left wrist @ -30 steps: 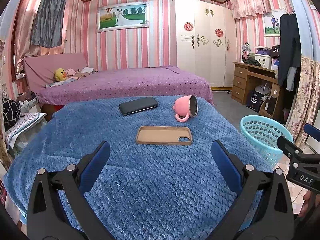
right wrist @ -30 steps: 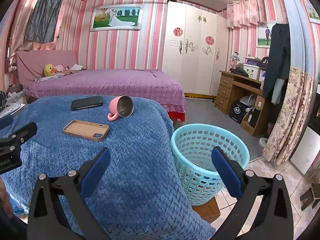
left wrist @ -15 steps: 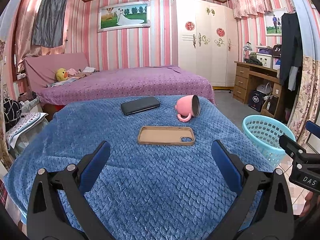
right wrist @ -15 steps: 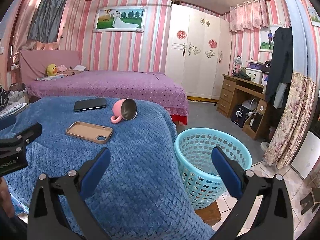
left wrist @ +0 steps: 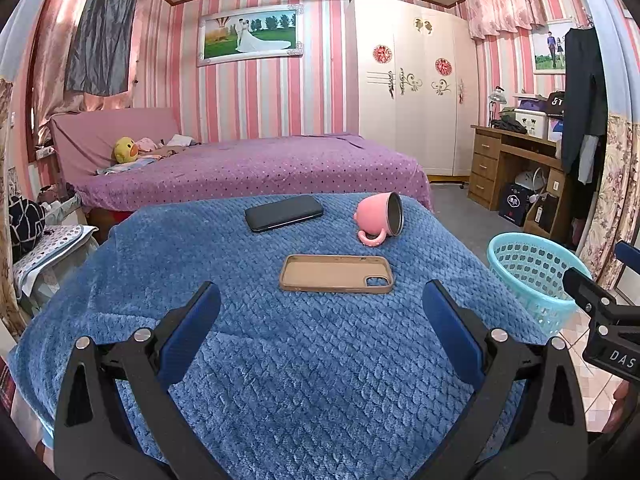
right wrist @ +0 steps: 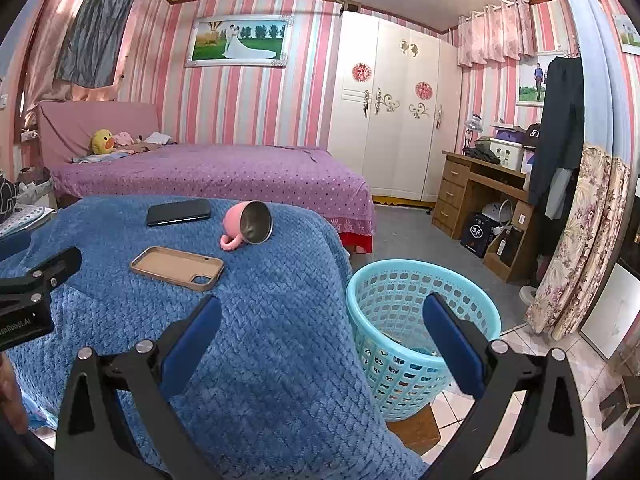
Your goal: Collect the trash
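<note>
Your left tongs (left wrist: 320,308) and right tongs (right wrist: 322,320) spread, empty; cup (left wrist: 378,218) tipped on surface (left wrist: 280,360), basket (right wrist: 400,320) beside.

One phone (left wrist: 284,213), one phone case (left wrist: 336,274), one mug (left wrist: 378,218), one basket (left wrist: 532,276)

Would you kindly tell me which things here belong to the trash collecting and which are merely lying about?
For the job:
- turquoise basket, on the floor beside the blue blanket
- left gripper and right gripper, jaws open, empty

Lying about:
- tan phone case
- black phone
- tipped pink mug

No obvious trash shows.
</note>
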{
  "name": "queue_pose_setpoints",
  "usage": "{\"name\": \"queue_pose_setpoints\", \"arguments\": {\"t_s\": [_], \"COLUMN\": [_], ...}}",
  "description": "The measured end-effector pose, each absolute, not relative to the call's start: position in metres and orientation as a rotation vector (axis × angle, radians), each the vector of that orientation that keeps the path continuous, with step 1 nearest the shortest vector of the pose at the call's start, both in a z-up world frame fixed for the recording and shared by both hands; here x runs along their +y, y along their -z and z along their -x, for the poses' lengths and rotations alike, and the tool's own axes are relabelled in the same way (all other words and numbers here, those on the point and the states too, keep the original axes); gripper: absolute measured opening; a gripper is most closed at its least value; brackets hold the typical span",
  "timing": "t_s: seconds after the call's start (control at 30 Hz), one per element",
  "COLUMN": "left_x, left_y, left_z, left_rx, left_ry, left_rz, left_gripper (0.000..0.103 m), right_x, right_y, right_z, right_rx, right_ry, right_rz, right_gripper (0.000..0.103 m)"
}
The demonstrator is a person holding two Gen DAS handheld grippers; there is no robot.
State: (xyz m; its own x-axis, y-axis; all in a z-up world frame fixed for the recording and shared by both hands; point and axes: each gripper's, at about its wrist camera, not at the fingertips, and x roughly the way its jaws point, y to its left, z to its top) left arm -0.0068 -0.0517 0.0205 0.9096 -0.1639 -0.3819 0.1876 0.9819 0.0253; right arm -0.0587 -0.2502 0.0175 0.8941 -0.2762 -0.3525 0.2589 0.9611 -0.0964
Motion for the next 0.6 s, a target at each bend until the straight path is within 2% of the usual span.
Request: {"name": "queue_pose_setpoints", "arguments": {"t_s": [0.6], "left_x": [-0.0485], "left_y": [-0.0225], "left_z": [0.0068], "left_rx": [0.391], "left_ry": [0.175], "left_rz": [-0.054], "left_gripper": [0.098], "right_x": [-0.2541], "right_y": [-0.0180], "right_z": [0.0594], "right_rx": [0.375], "right_ry": [0.285], "right_rz": [0.042], "right_gripper": [0.099]}}
